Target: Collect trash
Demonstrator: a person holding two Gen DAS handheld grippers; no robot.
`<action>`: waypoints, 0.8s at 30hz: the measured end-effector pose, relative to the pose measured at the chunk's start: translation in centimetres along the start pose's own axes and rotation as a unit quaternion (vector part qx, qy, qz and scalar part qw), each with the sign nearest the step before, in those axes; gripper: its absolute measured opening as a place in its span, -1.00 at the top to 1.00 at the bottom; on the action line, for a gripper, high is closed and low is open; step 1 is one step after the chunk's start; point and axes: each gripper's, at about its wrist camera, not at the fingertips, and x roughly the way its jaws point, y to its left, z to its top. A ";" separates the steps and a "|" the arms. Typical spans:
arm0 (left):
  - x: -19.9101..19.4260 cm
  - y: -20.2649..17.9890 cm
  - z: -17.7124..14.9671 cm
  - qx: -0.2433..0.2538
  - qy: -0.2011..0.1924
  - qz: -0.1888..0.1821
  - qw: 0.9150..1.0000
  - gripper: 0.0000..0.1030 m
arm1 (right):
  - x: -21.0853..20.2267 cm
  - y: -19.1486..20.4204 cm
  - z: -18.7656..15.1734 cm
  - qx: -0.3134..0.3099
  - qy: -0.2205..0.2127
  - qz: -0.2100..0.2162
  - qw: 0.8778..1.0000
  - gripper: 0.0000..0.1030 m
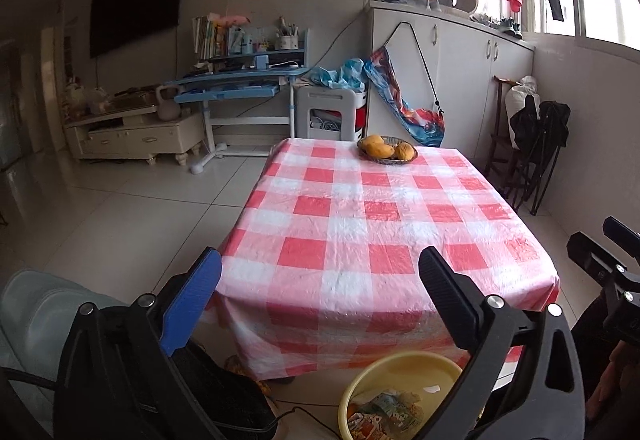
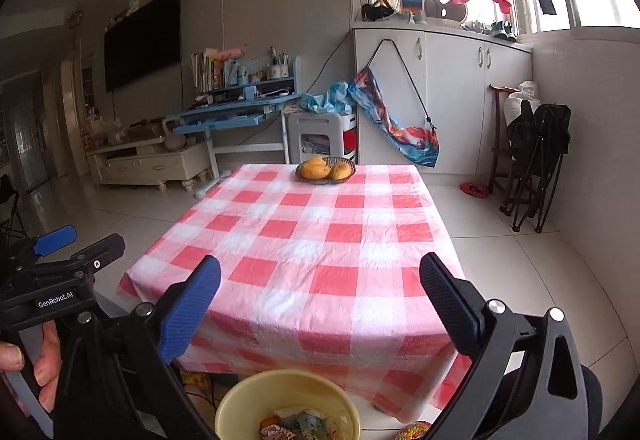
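Observation:
A yellow plastic bin [image 1: 400, 392] [image 2: 286, 406] stands on the floor below the near edge of the table, with crumpled wrappers and paper scraps [image 1: 386, 414] [image 2: 302, 424] inside it. My left gripper [image 1: 320, 268] hangs open above the table's near edge, nothing between its blue and black fingers. My right gripper [image 2: 320, 272] is open too and empty, also over the near edge. The left gripper [image 2: 76, 244] shows at the left of the right wrist view, held by a hand [image 2: 44, 364]. The red-and-white checked tablecloth [image 1: 384, 224] [image 2: 304, 240] carries only a fruit basket.
A wicker basket of yellow mangoes [image 1: 387, 149] [image 2: 325, 169] sits at the table's far edge. Beyond it stand a white cart [image 1: 332, 112], a blue desk [image 1: 240, 84] and white cabinets [image 1: 460, 80]. Folded black chairs [image 2: 536, 160] lean at the right wall. A grey seat [image 1: 44, 312] is near left.

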 end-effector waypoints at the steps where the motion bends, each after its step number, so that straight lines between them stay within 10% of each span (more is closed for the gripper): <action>1: 0.0 0.2 0.3 -0.002 -0.001 0.000 1.000 -0.85 | -0.2 -0.2 0.2 0.003 -0.006 -0.002 1.000 -0.85; 24: -0.2 0.1 1.0 -0.010 -0.019 -0.030 0.999 -0.86 | 0.3 -1.1 0.5 -0.004 -0.017 -0.042 0.999 -0.85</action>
